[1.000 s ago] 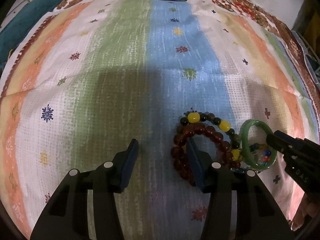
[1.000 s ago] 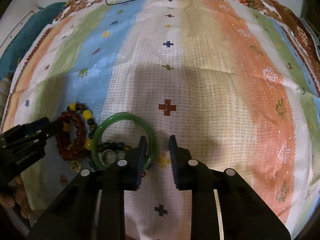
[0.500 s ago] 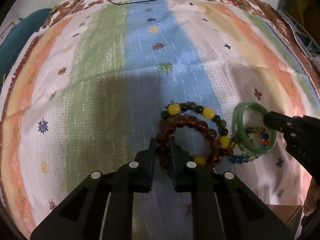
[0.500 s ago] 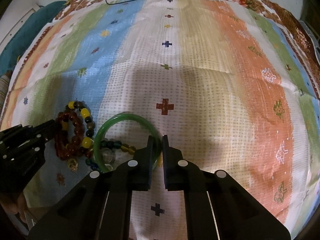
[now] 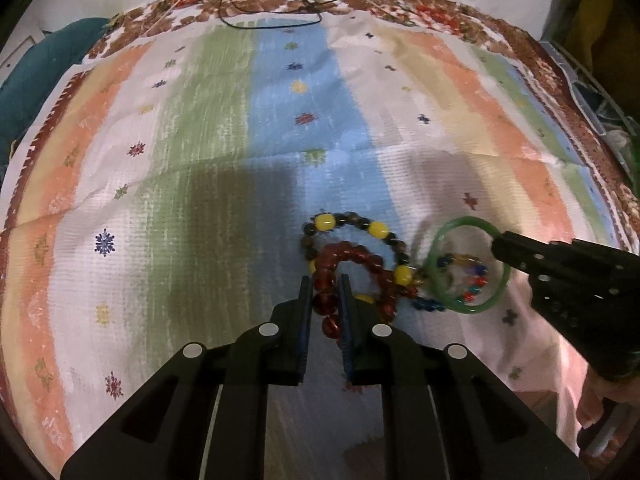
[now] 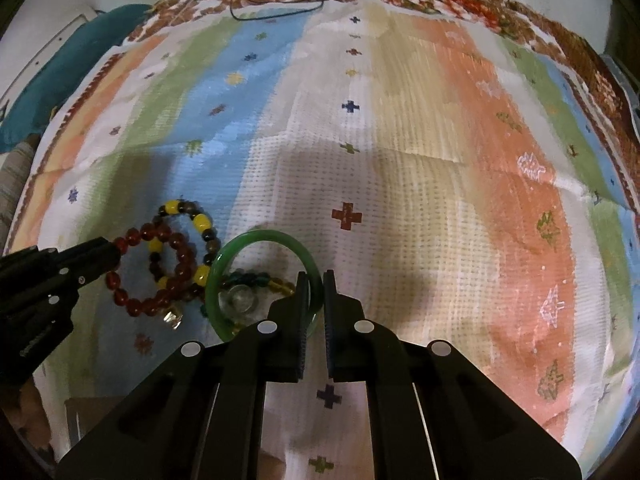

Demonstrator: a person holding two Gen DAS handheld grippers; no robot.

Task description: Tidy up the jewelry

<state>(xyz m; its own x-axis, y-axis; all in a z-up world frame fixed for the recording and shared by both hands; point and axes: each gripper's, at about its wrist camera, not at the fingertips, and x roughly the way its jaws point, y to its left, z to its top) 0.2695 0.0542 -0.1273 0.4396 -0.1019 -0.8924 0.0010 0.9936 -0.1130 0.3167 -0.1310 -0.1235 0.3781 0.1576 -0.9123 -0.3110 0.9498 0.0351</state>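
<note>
Left wrist view: the left gripper [image 5: 325, 280] pinches the red bead bracelet [image 5: 352, 264], which lies on the striped cloth [image 5: 200, 140] just left of the green bangle [image 5: 466, 266]. Right wrist view: the right gripper [image 6: 316, 276] is clamped on the green bangle's [image 6: 256, 240] rim; the yellow-and-dark bead bracelet [image 6: 196, 224] sits left of the bangle.

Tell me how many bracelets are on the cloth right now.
4, bunched together: a red bead bracelet in the left gripper, a dark-and-yellow bead bracelet under it, a green bangle in the right gripper, a multicolored bead bracelet beneath. Others may be hidden.
</note>
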